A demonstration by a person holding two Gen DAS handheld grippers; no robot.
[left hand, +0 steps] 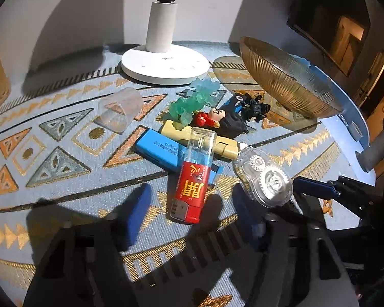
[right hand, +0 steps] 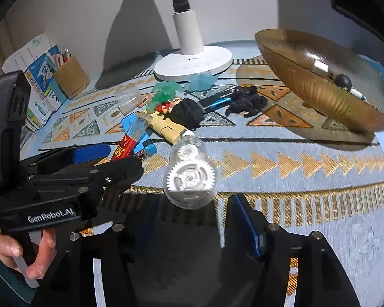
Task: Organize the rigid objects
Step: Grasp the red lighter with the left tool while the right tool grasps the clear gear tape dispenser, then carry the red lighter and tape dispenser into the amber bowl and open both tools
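Note:
A red lighter (left hand: 192, 184) with a clear top lies across a blue lighter (left hand: 156, 151) and a yellow block (left hand: 181, 133) in a pile on the patterned cloth. My left gripper (left hand: 192, 199) is open, one blue pad on each side of the red lighter with gaps showing. A clear correction-tape dispenser (right hand: 189, 176) lies right of the pile. My right gripper (right hand: 194, 199) is open around its near end, and its pads stand clear of it. A gold ribbed bowl (right hand: 320, 84) at the right holds a few small items. The right wrist view shows the left gripper (right hand: 115, 158) over the red lighter (right hand: 123, 148).
Behind the pile lie green translucent figures (left hand: 192, 99), a red toy figure (left hand: 210, 117) and black toys (left hand: 256, 107). A clear cup (left hand: 120, 110) lies on its side at the left. A white lamp base (left hand: 165, 64) stands at the back. A pen holder (right hand: 70, 76) and booklets sit far left.

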